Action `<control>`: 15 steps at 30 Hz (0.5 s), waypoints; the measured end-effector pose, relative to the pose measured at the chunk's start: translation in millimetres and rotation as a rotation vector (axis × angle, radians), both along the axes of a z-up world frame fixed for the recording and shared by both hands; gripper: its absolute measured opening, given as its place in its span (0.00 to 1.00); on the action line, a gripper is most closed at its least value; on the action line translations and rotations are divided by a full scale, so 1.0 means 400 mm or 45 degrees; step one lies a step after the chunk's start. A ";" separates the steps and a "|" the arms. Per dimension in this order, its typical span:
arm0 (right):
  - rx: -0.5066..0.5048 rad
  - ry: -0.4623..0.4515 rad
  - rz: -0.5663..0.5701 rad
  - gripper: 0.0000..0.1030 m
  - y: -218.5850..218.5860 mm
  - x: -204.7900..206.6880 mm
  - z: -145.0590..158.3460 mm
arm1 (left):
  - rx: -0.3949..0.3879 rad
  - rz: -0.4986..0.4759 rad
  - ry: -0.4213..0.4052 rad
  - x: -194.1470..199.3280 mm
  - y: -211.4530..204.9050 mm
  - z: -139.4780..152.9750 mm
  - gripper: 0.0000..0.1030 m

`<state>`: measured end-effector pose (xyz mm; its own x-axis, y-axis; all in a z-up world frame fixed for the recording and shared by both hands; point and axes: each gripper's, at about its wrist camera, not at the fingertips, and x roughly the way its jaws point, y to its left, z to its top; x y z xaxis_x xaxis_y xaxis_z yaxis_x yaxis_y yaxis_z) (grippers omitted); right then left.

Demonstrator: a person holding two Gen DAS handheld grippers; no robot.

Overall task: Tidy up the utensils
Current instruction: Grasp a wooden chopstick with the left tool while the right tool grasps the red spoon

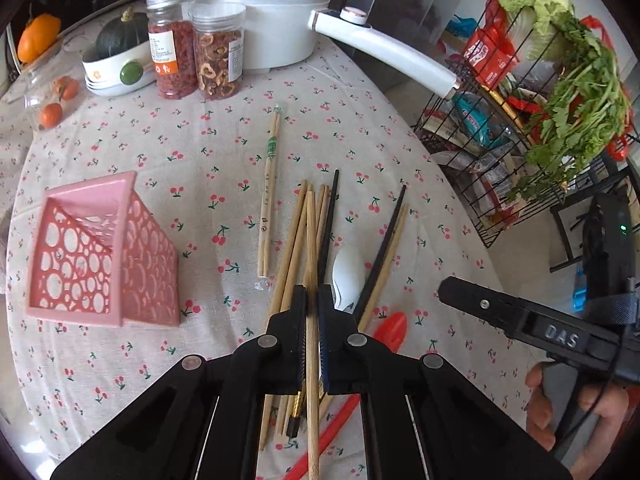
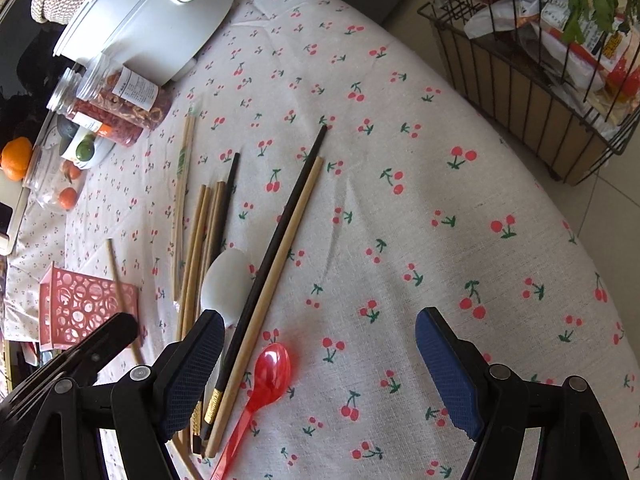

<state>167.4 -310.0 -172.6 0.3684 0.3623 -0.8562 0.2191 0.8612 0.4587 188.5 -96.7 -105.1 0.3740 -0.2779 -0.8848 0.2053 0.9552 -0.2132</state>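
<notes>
I have one chopstick (image 1: 312,264) clamped in my left gripper (image 1: 312,300), raised over the pile (image 1: 316,216) on the cloth. Next, I judge, comes carrying it left and tipping it into the pink holder (image 1: 104,252). My right gripper (image 2: 320,364) hangs spread, empty. Its body reads "DAS"; jar labels are illegible.

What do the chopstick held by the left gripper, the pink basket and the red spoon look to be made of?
Chopstick in the left gripper: pale tan, matte, faint grain, so likely bamboo or wood.
Pink basket: opaque moulded plastic, going by its uniform colour and punched round holes.
Red spoon: translucent glossy plastic, with bright highlights in its bowl.
</notes>
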 end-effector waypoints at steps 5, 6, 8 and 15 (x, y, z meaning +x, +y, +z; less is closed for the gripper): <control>-0.058 0.005 0.123 0.74 0.058 0.000 -0.022 | -0.042 0.010 -0.140 -0.104 0.097 0.083 0.05; -0.071 0.008 0.148 0.72 0.071 0.000 -0.028 | -0.053 0.014 -0.165 -0.127 0.118 0.096 0.05; -0.084 0.009 0.198 0.62 0.094 0.000 -0.043 | -0.072 0.022 -0.209 -0.165 0.159 0.107 0.05; -0.058 -0.084 0.247 0.44 0.129 -0.002 -0.068 | -0.126 0.110 -0.286 -0.231 0.276 0.085 0.05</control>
